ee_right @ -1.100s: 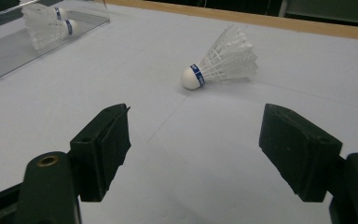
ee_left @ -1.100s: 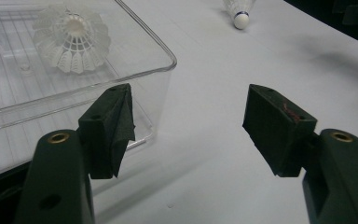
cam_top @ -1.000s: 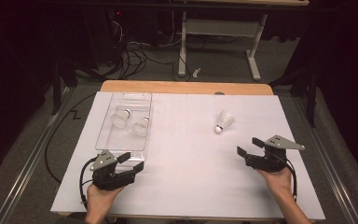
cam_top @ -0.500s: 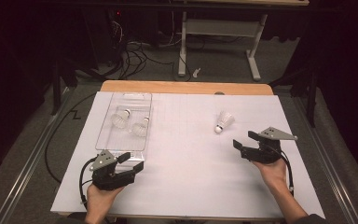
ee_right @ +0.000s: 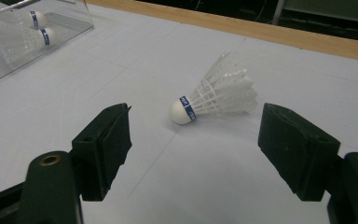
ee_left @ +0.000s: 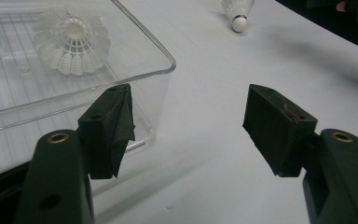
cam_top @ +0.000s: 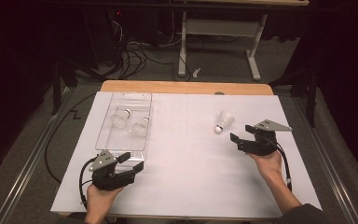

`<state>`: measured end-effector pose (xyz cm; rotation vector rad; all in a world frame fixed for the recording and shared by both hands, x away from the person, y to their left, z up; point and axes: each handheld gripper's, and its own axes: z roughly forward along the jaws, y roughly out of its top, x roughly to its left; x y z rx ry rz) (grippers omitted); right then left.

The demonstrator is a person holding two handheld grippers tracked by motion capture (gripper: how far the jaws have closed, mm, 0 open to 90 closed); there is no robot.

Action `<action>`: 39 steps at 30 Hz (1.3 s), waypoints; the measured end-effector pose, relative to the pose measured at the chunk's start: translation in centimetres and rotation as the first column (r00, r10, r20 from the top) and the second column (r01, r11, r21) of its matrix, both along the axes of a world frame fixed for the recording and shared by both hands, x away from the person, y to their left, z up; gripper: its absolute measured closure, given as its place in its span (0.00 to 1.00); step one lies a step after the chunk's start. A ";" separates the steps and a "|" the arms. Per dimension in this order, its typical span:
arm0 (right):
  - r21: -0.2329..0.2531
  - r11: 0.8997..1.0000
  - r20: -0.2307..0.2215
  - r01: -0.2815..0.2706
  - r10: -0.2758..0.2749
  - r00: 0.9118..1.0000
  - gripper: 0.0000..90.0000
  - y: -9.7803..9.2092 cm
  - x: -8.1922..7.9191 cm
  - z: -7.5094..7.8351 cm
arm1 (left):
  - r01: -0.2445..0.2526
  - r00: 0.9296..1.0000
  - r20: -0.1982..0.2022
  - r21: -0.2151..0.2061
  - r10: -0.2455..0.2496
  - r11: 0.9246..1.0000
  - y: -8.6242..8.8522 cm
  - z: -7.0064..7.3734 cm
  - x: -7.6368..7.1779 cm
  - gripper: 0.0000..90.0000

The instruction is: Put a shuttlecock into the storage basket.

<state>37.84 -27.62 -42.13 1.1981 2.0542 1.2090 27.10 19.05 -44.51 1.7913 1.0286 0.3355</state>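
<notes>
I have the right gripper (cam_top: 240,138) low over the white surface (cam_top: 186,154), its jaws spread wide and empty, lined up on the loose shuttlecock (cam_top: 224,121) that lies on its side just ahead of them. In the right gripper view the shuttlecock (ee_right: 214,95) sits between the two jaws but beyond their tips, its cork nose toward the left jaw and its feather skirt toward the right one. Nothing touches it yet. I judge the wide opening is there so the jaws can pass either side of the skirt without knocking it into a roll.

The clear tray (cam_top: 103,127) stands on the left part of the surface, well apart from the loose shuttlecock, with two shuttlecocks (cam_top: 120,119) already lying in it. That reads to me as the place this third one is meant to go.

My left gripper (cam_top: 131,162) rests near the tray's nearest corner, jaws also wide and holding nothing. In the left gripper view the tray's corner (ee_left: 167,65) is just beside the left jaw, apart from it as far as I can tell. I take it that hand is parked there to steady the tray if needed, and to stay out of the right hand's path.
</notes>
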 end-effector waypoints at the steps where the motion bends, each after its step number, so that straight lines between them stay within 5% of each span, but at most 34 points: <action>1: -0.001 1.000 0.003 -0.001 0.001 1.000 0.29 0.1 0.1 0.1 | 0.001 1.000 0.000 0.001 -0.001 1.000 0.0 0.0 0.0 0.38; 19: -0.020 1.000 0.005 0.019 -0.019 1.000 0.29 1.2 2.9 0.7 | 0.005 1.000 0.000 0.002 -0.005 1.000 0.0 0.0 0.0 0.38; 39: -0.063 0.997 -0.066 0.043 -0.047 0.997 0.30 2.1 6.4 1.5 | 0.007 1.000 0.000 0.006 -0.007 1.000 0.1 0.0 0.1 0.38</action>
